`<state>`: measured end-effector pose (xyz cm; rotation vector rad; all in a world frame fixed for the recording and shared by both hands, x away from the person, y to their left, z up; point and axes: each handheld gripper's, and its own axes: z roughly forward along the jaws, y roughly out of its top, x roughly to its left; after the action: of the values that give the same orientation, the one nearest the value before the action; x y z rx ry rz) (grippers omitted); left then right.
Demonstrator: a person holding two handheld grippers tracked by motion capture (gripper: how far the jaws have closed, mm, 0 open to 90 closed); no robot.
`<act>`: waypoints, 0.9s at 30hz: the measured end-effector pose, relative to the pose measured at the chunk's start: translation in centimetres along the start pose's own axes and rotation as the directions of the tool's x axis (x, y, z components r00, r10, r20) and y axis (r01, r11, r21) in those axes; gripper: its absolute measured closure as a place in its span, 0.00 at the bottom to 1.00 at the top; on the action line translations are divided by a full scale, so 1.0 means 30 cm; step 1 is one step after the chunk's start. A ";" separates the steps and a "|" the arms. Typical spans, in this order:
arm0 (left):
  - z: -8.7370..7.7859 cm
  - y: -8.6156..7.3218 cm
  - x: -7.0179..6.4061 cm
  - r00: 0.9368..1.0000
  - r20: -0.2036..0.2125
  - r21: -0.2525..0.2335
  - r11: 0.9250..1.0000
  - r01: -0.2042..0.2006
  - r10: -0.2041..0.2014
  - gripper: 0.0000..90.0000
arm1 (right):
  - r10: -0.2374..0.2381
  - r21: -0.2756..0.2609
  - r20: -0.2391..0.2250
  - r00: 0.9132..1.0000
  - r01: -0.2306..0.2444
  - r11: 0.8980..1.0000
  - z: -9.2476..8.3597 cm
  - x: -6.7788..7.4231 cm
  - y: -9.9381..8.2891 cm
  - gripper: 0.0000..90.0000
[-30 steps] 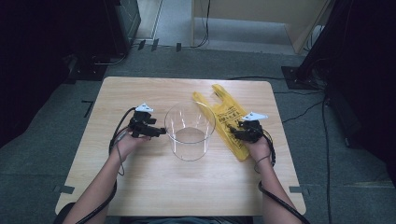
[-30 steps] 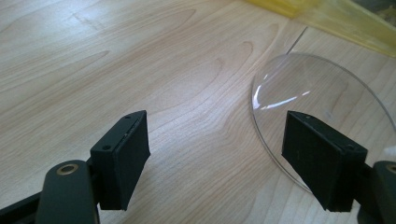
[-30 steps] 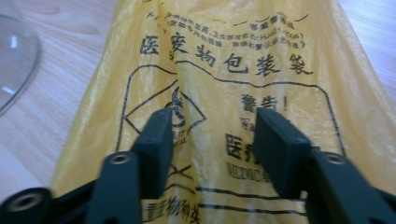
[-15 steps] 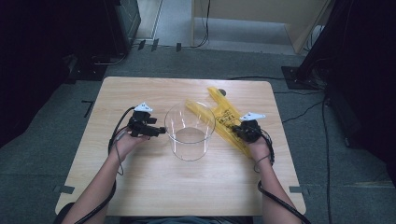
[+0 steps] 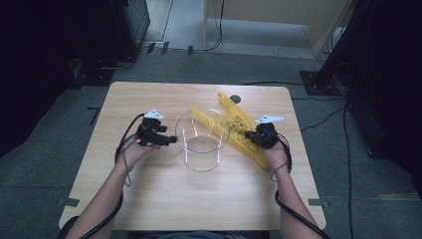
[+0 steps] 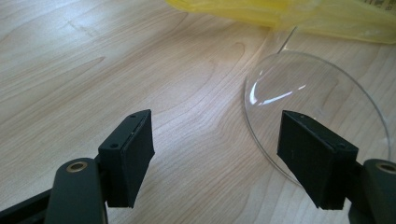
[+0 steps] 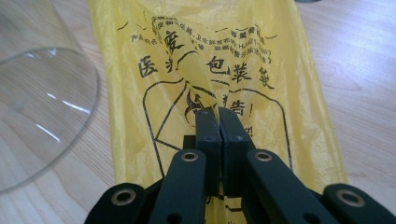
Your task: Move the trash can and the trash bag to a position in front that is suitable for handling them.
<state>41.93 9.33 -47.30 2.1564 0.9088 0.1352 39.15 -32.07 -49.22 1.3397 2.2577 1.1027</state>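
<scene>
Two grippers are at work on the wooden table (image 5: 149,199), one at each side of a clear glass container (image 5: 201,139) that stands upright near the middle.

The right gripper (image 5: 250,136) is at the right of the container, on the yellow plastic bag (image 5: 236,119). In the right gripper view its two black jaws are pressed together w/ a fold of the bag (image 7: 224,70) pinched between the pads, so it is closed on the bag; the jaws have just been closing. The film rises a bit at the pinch and wrinkles there. The bag lies flat on the table otherwise, w/ black printed characters and a framed symbol on it. It runs diagonally from the far side of the table toward the person's right hand (image 5: 273,154), and its left part goes behind the container, seen through the glass. In the same view the container (image 7: 42,93) is just beside the bag's left edge; if they touch, I cannot tell.

The left gripper (image 5: 174,140) is at the left of the container, pointing to it, very near its wall. Its jaws stand wide apart w/ nothing between the pads, only bare wood. In the left gripper view the round base of the container (image 6: 322,107) is in front of the right-hand jaw, and the bag (image 6: 299,14) lies beyond it, at the top edge, well apart from this gripper.
</scene>
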 end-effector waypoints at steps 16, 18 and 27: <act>-0.061 0.031 0.017 1.000 0.008 -0.043 0.999 0.016 -0.016 0.29 | 0.007 -0.077 -0.032 0.999 -0.009 0.997 -0.091 0.032 0.081 1.00; -0.070 0.037 0.017 1.000 0.019 -0.049 0.999 0.022 -0.021 0.29 | -0.001 -0.088 -0.035 0.999 -0.002 0.996 -0.103 0.039 0.091 1.00; -0.119 0.072 -0.001 1.000 0.026 -0.088 0.996 0.016 -0.014 0.29 | -0.013 -0.106 -0.044 0.999 0.008 0.994 -0.121 0.059 0.111 1.00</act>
<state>41.80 10.58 -43.31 2.0650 0.8884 0.1379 38.16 -31.37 -44.13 1.2727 2.2008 1.2413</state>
